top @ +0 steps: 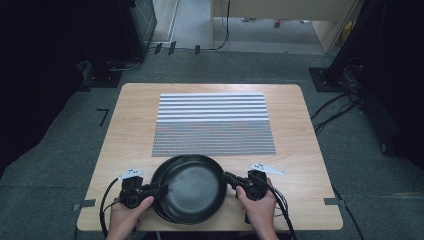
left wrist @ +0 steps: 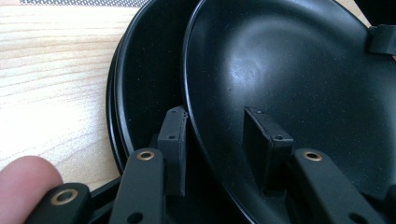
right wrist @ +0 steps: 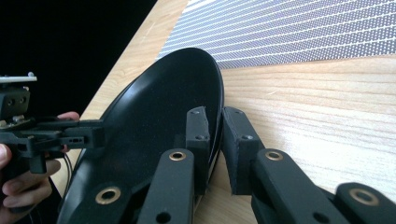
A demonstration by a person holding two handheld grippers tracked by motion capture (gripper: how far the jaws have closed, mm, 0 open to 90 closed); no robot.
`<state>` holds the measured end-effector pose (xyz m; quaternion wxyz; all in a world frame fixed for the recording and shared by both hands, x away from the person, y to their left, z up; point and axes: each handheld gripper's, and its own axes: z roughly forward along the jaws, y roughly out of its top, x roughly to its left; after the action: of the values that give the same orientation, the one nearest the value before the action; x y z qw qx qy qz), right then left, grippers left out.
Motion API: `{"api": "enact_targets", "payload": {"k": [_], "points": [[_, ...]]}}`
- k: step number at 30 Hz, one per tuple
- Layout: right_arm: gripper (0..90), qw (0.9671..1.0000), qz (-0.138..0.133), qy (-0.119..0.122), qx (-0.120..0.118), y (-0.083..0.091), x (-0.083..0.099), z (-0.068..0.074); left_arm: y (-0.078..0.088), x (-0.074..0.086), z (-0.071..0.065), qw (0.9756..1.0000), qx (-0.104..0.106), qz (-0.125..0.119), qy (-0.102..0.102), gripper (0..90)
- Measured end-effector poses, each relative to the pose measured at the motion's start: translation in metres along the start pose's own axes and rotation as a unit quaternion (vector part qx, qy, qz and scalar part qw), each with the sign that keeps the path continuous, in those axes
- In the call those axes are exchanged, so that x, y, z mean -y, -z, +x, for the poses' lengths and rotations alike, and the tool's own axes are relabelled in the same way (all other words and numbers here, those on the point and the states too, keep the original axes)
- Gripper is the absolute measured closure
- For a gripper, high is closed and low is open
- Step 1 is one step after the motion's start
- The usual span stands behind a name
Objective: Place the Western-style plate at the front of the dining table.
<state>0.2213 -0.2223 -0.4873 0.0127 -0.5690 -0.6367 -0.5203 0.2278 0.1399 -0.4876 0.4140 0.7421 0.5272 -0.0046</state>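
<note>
Two black plates lie stacked near the table's front edge. The upper plate (top: 194, 189) (left wrist: 289, 70) (right wrist: 154, 121) sits shifted right on the lower plate (top: 161, 175) (left wrist: 144, 84). My right gripper (top: 228, 179) (right wrist: 215, 133) is shut on the upper plate's right rim, one pad inside and one outside. My left gripper (top: 162, 190) (left wrist: 219, 133) straddles that plate's left rim. Its jaws stand apart with a gap on both sides of the rim, one finger (left wrist: 266, 140) inside the upper plate, the other over the lower plate. A hand holds each gripper.
A striped and dotted mat (top: 212, 125) (right wrist: 303, 32) covers the middle of the wooden table (top: 300, 150). The table's front edge runs just behind the plates, near the hands. Dark stands and cables lie on the floor around the table.
</note>
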Motion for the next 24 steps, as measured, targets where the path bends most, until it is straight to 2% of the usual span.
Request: {"api": "enact_targets", "payload": {"k": [2,3,5,7,10,15,17,19,22,24], "points": [[81.5,1.0000,0.003,0.002,0.005,0.002,0.000,0.000,0.000,0.000,0.000,1.0000,0.001,0.000,0.003,59.1],[78.1,0.9999,0.007,-0.006,-0.005,0.005,-0.001,0.000,0.000,0.000,0.000,1.0000,0.001,0.000,0.005,59.1],[78.0,0.9999,0.009,-0.007,-0.007,0.007,-0.001,0.001,0.000,0.000,0.001,0.9999,0.007,-0.001,0.010,59.3],[77.8,0.9999,0.015,0.000,0.002,0.008,0.002,0.001,0.001,0.000,0.004,0.9997,0.016,-0.001,0.020,59.9],[75.8,0.9998,0.020,0.004,0.003,0.007,0.009,0.004,0.002,0.001,0.008,0.9991,0.025,-0.003,0.034,63.1],[78.7,0.9994,0.005,-0.034,-0.002,0.006,0.013,0.004,0.004,0.003,0.008,0.9995,0.016,-0.006,0.026,70.5],[79.6,0.9994,-0.004,-0.036,-0.001,0.005,0.016,0.003,0.006,0.003,0.011,0.9988,0.027,-0.015,0.039,71.8],[80.7,0.9990,-0.005,-0.044,-0.002,0.003,0.017,0.002,0.009,0.002,0.014,0.9971,0.050,-0.024,0.051,73.0],[82.5,0.9981,-0.007,-0.060,-0.010,0.001,0.018,-0.002,0.011,0.002,0.015,0.9950,0.076,-0.030,0.057,73.3],[83.3,0.9979,-0.011,-0.064,-0.010,0.001,0.018,-0.002,0.011,0.002,0.014,0.9947,0.080,-0.031,0.057,73.3]]}}
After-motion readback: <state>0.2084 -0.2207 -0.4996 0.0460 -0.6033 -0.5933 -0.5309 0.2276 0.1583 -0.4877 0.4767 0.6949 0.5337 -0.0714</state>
